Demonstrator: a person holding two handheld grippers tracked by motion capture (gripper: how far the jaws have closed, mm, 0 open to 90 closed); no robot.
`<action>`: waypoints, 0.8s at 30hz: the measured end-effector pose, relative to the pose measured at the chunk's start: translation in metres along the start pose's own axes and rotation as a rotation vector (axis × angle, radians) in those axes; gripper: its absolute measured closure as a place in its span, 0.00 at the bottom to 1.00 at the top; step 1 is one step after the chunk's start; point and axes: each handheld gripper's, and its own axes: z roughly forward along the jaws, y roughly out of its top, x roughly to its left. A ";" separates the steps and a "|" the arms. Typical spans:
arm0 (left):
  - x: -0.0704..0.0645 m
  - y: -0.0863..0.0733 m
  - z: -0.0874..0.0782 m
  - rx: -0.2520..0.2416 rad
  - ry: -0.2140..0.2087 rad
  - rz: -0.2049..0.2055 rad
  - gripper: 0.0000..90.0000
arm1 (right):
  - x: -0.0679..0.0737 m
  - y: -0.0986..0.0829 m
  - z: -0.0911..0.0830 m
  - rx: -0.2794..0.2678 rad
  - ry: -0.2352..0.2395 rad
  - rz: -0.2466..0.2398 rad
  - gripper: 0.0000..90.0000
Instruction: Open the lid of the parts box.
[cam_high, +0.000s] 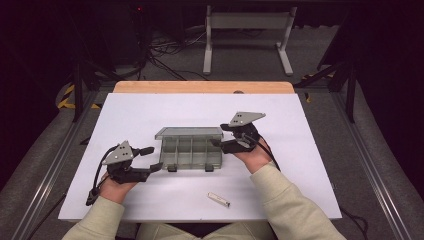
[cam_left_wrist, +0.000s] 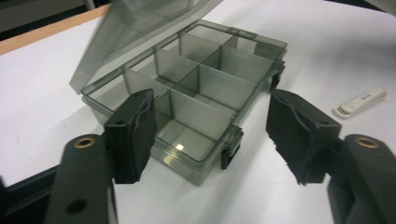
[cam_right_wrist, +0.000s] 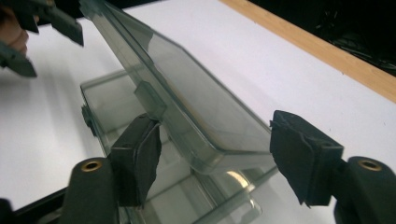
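A smoky clear box (cam_high: 190, 150) with inner dividers sits at the centre of the white table (cam_high: 140, 115) in the high view, its lid (cam_high: 189, 132) raised along the far edge and its two dark latches (cam_high: 171, 168) hanging at the near edge. The left gripper (cam_high: 150, 159) lies at lower left of centre in that view, held in the person's left hand (cam_high: 116, 187), its jaws set wide apart and pointing at the box's left end, with nothing between them; the near jaw tip sits just beside the box's lower left corner, though whether it touches cannot be told. In the left gripper view the box (cam_left_wrist: 196, 93) fills the middle of the frame between the two spread jaws, the lid (cam_left_wrist: 135, 28) tilted up at upper left, and a small white stick (cam_left_wrist: 360, 102) lies on the table at the right edge. In the high view the stick (cam_high: 219, 199) lies below the box, well apart from it, near the table's front edge. The right gripper (cam_high: 225, 137), held in the right hand (cam_high: 255, 157), is at the box's right end, right of centre. In the right gripper view its jaws stand wide open on either side of the lid (cam_right_wrist: 187, 102), which slants from upper left to the lower middle; the left pad (cam_right_wrist: 137, 158) sits against the lid's underside by a small tab, the right pad (cam_right_wrist: 299, 158) stands clear of it. The other gripper (cam_right_wrist: 28, 28) shows at upper left there.
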 end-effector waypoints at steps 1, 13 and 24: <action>-0.001 0.000 -0.001 0.002 0.000 0.001 0.32 | -0.002 0.001 0.000 -0.005 0.004 0.008 0.39; -0.001 -0.004 -0.018 -0.022 0.005 -0.026 0.27 | -0.020 0.019 0.002 -0.037 -0.011 0.023 0.45; 0.001 -0.006 -0.018 -0.018 0.012 -0.033 0.26 | -0.035 0.029 0.007 -0.056 -0.050 0.022 0.47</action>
